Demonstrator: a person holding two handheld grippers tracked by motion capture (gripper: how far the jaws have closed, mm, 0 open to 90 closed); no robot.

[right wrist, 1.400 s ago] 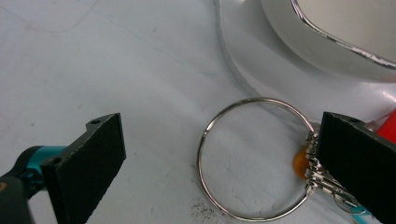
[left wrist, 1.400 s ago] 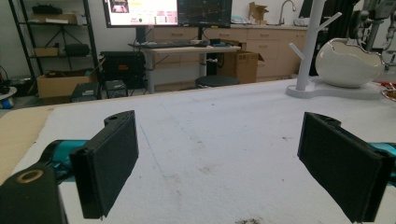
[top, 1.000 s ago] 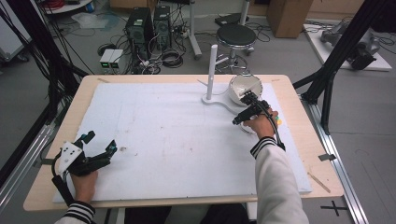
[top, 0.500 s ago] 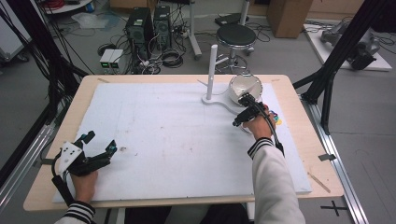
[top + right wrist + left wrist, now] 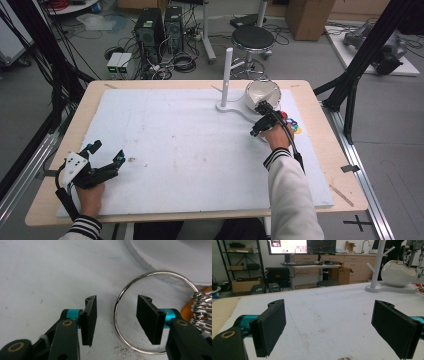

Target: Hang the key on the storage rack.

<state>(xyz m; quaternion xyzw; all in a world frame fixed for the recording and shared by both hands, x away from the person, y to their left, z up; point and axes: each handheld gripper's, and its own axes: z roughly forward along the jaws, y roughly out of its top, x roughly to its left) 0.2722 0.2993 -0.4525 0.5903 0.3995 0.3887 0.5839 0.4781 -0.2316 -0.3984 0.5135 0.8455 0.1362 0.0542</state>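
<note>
A large silver key ring (image 5: 155,312) lies flat on the white foam mat, with several smaller rings and an orange tag (image 5: 203,312) bunched at its right. My right gripper (image 5: 116,316) is open and straddles the ring's left arc, one jaw outside it and one inside. In the high view that gripper (image 5: 260,122) sits just below the white bowl (image 5: 262,94), with coloured tags (image 5: 291,124) beside the hand. My left gripper (image 5: 102,159) rests open near the mat's front left corner, nothing between its fingers (image 5: 270,327).
A white stand with a peg post (image 5: 226,75) and curved base (image 5: 240,111) holds the bowl at the back right. The foam mat (image 5: 175,145) covers most of the wooden table (image 5: 330,150). A wooden stick (image 5: 341,195) lies near the right edge.
The right hand has barely shifted, staying low by the bowl's base. The left gripper has not moved.
</note>
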